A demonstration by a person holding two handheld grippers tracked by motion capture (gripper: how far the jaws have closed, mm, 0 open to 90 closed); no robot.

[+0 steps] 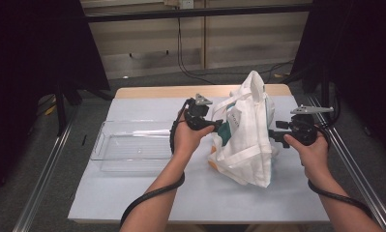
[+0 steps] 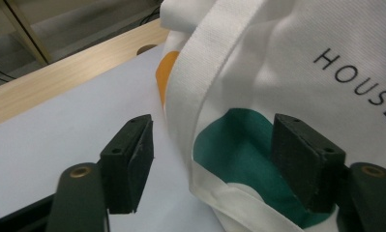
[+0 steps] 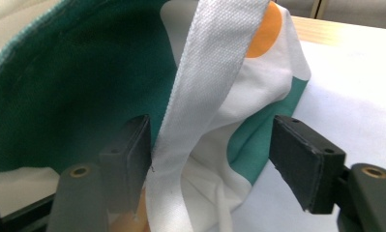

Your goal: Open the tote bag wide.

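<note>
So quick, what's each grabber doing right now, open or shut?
Left gripper: open, jaws either side of the white tote bag's edge, not pressing.
Right gripper: open, the bag's strap between its jaws, not clamped.

A white canvas tote bag [image 1: 246,140] with webbing straps, teal and orange patches and black "HOUSE" lettering is standing slumped on the right half of the white worktop [image 1: 132,193], its top bunching up to a peak.

White tote bag [image 1: 246,140] with green and orange patches: one. Clear plastic tray [image 1: 132,145]: one. Handheld grippers: two, left gripper [image 1: 218,123], right gripper [image 1: 273,133]. Table [image 1: 147,198]: one.
</note>
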